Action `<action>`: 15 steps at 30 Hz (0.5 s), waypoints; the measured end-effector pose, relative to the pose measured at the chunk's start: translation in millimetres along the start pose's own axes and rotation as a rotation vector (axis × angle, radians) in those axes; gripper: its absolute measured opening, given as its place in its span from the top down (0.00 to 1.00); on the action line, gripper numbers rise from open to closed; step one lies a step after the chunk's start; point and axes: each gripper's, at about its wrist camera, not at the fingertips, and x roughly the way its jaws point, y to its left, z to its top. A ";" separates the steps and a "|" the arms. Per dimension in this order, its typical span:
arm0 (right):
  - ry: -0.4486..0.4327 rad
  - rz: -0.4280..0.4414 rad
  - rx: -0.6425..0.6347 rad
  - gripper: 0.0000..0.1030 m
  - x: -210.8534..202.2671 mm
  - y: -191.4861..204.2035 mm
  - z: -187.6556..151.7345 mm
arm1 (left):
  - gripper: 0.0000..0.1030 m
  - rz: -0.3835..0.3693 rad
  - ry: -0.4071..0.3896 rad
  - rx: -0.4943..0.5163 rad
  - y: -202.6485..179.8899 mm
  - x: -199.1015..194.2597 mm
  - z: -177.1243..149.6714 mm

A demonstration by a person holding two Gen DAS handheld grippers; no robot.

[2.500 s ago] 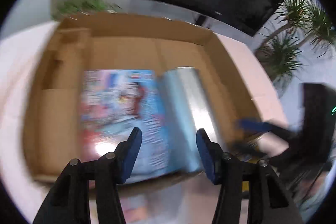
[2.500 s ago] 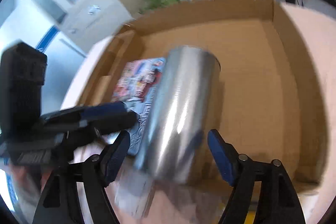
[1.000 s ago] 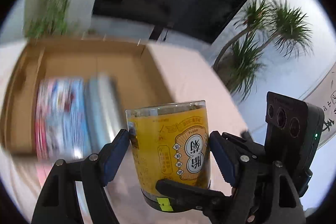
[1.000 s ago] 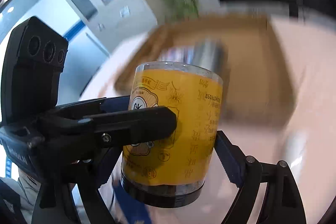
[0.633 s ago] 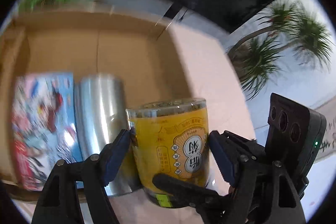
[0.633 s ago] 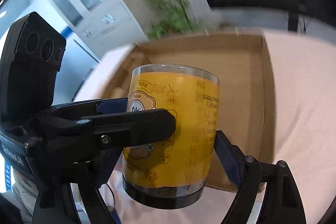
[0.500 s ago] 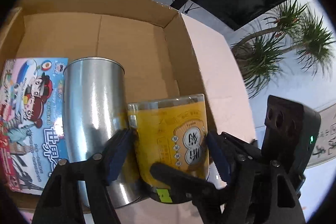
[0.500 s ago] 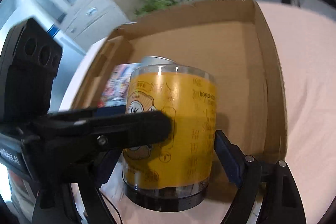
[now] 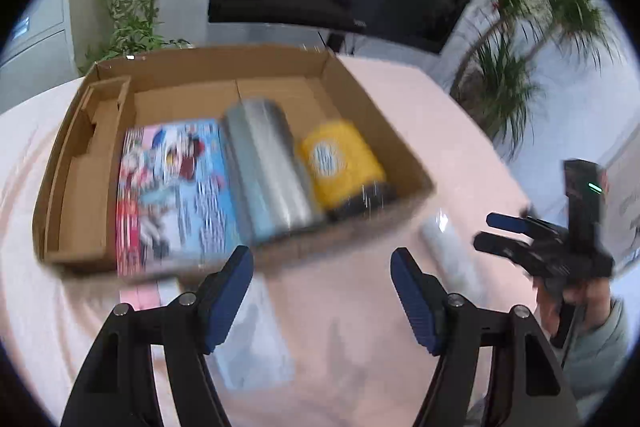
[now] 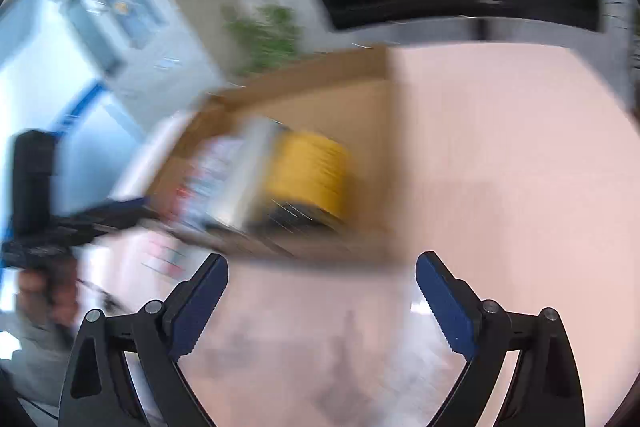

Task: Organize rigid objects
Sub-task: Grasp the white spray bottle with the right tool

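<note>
Inside cardboard box (image 9: 372,115): yellow jar (image 9: 340,163) beside steel tumbler (image 9: 268,175), picture book (image 9: 172,187). Left tongs (image 9: 322,291) part-open, empty; right tongs (image 10: 322,291) opening, empty. Grey cylinder (image 9: 452,255) on table (image 9: 440,131) probably next: rigid, likely slick, light; grip mid-body.

Two hand-held grippers of black plastic: left gripper (image 9: 322,291), right gripper (image 10: 322,301). Angular, triangular-framed fingers (image 9: 224,297) ending in ribbed blue pads. Silver screws at the finger joints, two on each side. Seen from the opposite camera, a black box-shaped camera block (image 9: 582,203) atop the right gripper, with a small green light. Pale grey-green sleeve (image 9: 600,343) at the wrist behind it; grey sleeve (image 10: 36,359) behind the other, blurred.
</note>
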 end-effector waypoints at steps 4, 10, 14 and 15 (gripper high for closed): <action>0.140 -0.077 0.064 0.45 37.4 -16.5 -42.8 | 0.32 -0.011 0.020 0.043 -7.1 0.2 -26.6; 0.147 -0.027 -0.142 0.59 30.1 43.6 -73.5 | 0.32 0.003 -0.007 0.145 -22.4 -12.9 -34.0; 0.218 0.168 -0.456 0.59 29.0 96.7 -94.4 | 0.32 -0.027 0.066 0.283 -36.6 3.6 -43.3; 0.237 0.192 -0.571 0.59 27.6 107.2 -101.5 | 0.32 -0.046 0.101 0.308 -37.6 13.7 -45.2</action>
